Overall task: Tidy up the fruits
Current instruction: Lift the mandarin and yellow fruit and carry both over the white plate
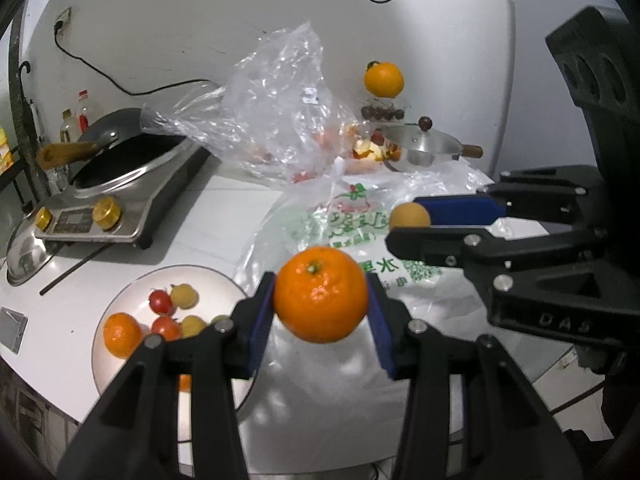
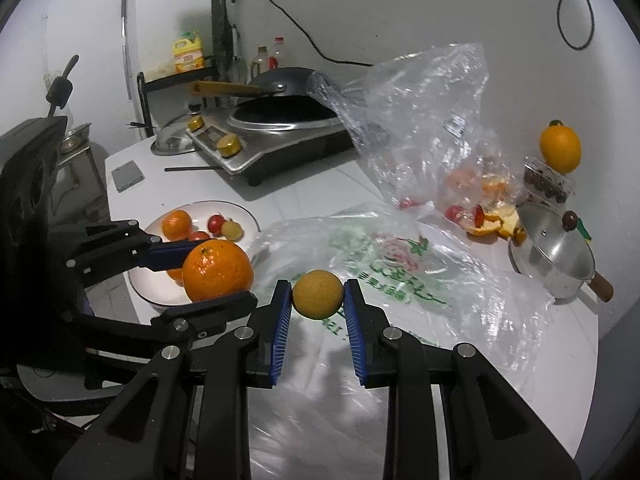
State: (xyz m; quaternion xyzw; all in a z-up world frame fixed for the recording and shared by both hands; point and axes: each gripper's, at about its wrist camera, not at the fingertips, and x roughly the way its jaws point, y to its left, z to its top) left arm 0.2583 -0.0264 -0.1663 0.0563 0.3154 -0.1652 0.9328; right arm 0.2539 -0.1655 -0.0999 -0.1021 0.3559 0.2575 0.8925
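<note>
- Left wrist view: the left gripper [image 1: 320, 296] is clamping a large orange [image 1: 321, 294] between its blue pads, holding it in the air above the printed plastic bag [image 1: 360, 232] and just beside the white plate [image 1: 120, 360].
- Right wrist view: the right gripper [image 2: 317, 300] is clamping a small yellowish-brown fruit [image 2: 317, 294], also off the counter and over the same bag.
- The 2 grippers are sitting close together, the left one nearer the plate.
- Progress, as I am judging it: the plate is already carrying at least 2 oranges, 2 small red fruits [image 1: 162, 300] and a few small yellowish ones, so sorting is looking partly done.
- Still waiting: both held fruits need setting down; more red fruit and orange pieces are lying under the crumpled clear bag [image 1: 272, 112]; 1 orange [image 1: 384, 80] is perching on a clear box of dark fruit [image 1: 384, 112] by the wall.
- Whether that far orange and the dark fruit belong to the job, I am not able to say.
- Hard to make out: the gripper arms are covering the plate's near edge, so a full count is not possible; the clear bag is blurring its contents, and peel is mixing with whole fruit near the steel pot [image 2: 552, 256].
</note>
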